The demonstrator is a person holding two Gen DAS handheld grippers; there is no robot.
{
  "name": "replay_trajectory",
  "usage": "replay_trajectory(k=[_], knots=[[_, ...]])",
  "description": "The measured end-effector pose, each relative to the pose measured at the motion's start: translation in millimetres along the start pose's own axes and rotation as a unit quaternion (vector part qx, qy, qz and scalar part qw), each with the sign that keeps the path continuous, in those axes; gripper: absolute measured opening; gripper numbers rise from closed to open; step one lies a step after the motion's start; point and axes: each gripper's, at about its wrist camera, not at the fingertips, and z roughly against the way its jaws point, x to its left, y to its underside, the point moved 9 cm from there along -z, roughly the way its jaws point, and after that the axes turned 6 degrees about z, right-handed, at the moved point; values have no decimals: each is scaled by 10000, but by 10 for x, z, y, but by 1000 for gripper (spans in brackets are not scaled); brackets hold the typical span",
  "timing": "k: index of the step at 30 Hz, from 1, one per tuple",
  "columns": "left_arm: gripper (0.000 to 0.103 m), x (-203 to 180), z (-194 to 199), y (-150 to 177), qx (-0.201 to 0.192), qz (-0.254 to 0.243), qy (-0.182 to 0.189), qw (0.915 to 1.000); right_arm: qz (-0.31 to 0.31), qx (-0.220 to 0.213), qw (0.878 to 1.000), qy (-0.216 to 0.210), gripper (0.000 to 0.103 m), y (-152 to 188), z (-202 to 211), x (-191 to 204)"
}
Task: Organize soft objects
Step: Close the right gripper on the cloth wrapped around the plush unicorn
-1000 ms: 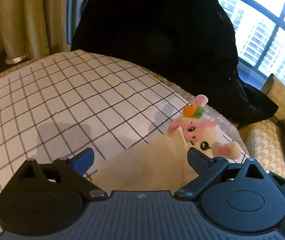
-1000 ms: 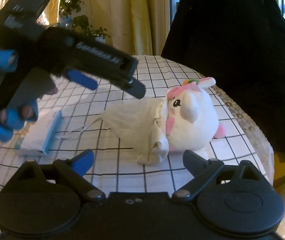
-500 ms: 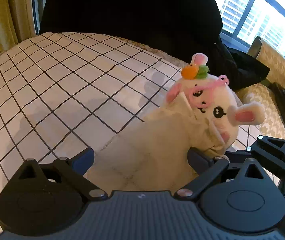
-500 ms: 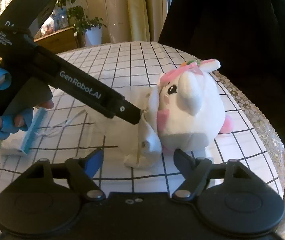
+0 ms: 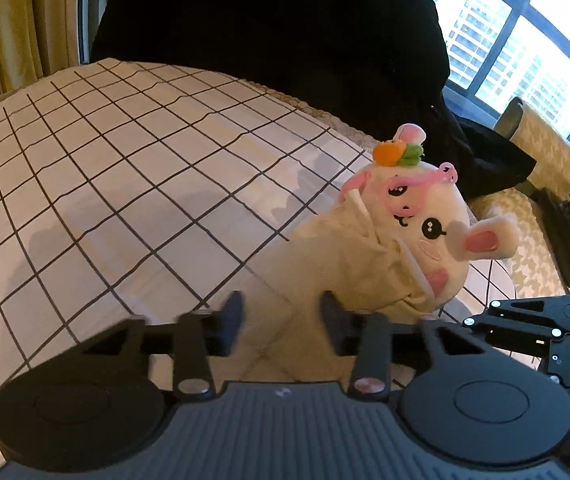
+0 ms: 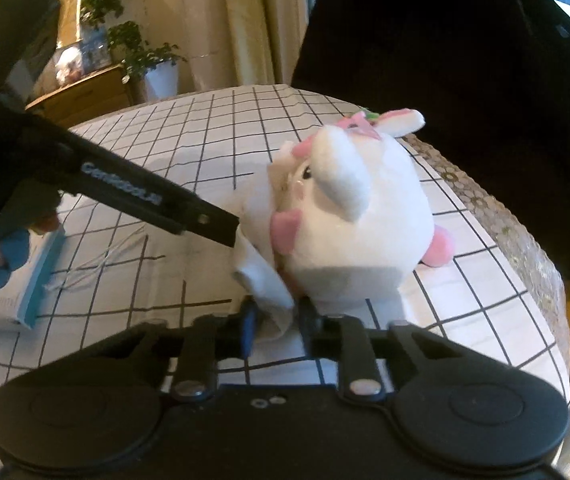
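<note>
Right gripper (image 6: 275,320) clenched on the cloth bag (image 6: 265,280) rim, holding its mouth for the plush bunny (image 6: 357,216) at 1 o'clock. Left gripper (image 5: 281,322) jaws part-closed over bag fabric; grasp uncertain.

We see a white plush toy (image 5: 425,224) with pink ears, pink glasses and an orange-and-green tuft, half inside a cream cloth bag (image 5: 349,256). The tablecloth (image 5: 125,184) is white with a black grid; the curtains (image 6: 241,20) are yellow.
</note>
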Motion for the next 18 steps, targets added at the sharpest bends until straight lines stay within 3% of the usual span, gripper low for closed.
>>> replay_trajectory(k=[4,7,18], knots=[[16,-24,53,5,-80,-80,-133,9998,-193,-53,9998,-49,4,0,35,-22],[9,-29,119,12,-148,-60,-238,9996,-274,-120,9995,-104,2,-32,82,-4],[7,-118,529,63,-333,-95,-159,9993,-228,-528,9983,-101,1,-114,478,43]])
